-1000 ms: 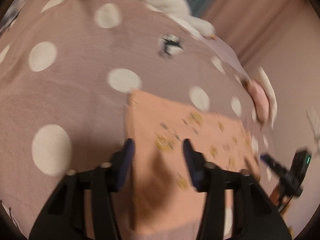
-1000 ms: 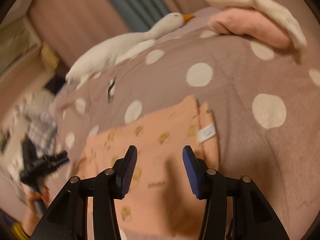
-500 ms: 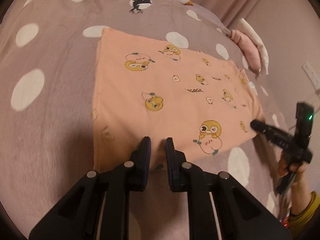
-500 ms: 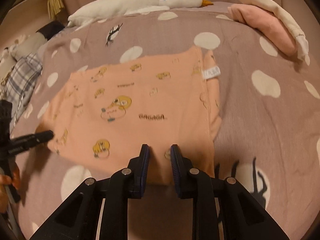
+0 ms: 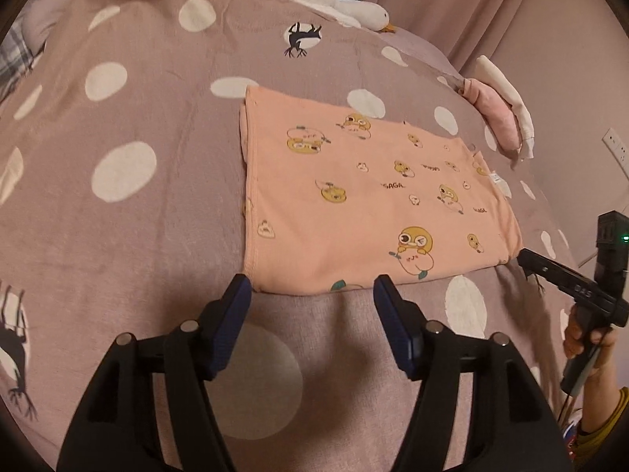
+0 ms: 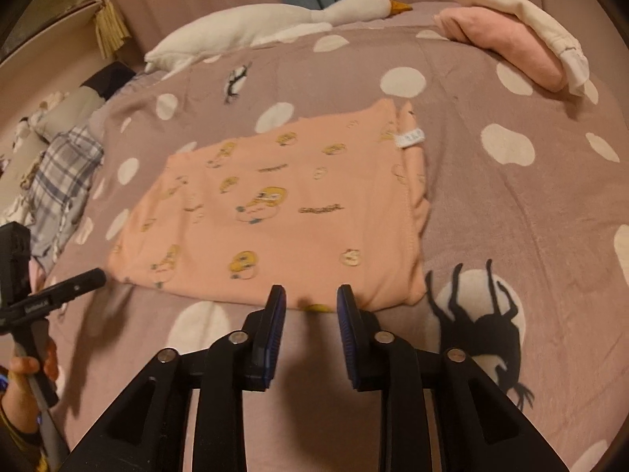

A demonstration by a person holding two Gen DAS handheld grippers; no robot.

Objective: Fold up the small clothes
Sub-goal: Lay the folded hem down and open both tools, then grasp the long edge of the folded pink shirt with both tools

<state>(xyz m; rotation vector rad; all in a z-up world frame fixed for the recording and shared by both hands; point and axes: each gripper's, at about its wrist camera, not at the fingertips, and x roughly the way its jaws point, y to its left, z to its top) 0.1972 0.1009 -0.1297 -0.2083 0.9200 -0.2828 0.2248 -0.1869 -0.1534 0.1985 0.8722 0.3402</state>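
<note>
Hovering both claws at the near edge of the folded shirt (image 5: 354,204) on the bed (image 5: 129,236).
My left claw (image 5: 312,289) gapes wide; my right claw (image 6: 310,299) is narrower, empty, fingertips (image 6: 275,303) just beside the hem.

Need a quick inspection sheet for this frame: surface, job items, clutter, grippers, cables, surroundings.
Surface: mauve polka-dot blanket, soft, lightly creased.
Job's things: peach duck-print garment lying flat, folded, white tag at its right edge; touched by neither gripper.
Clutter: plush goose; pink and cream folded clothes; plaid cloth.
Grippers: left gripper open wide, at the garment's near edge; right gripper open, narrower, at the near edge.
Cables: thin cord below the right gripper's handle.
Surroundings: pink curtains, wall socket.
</note>
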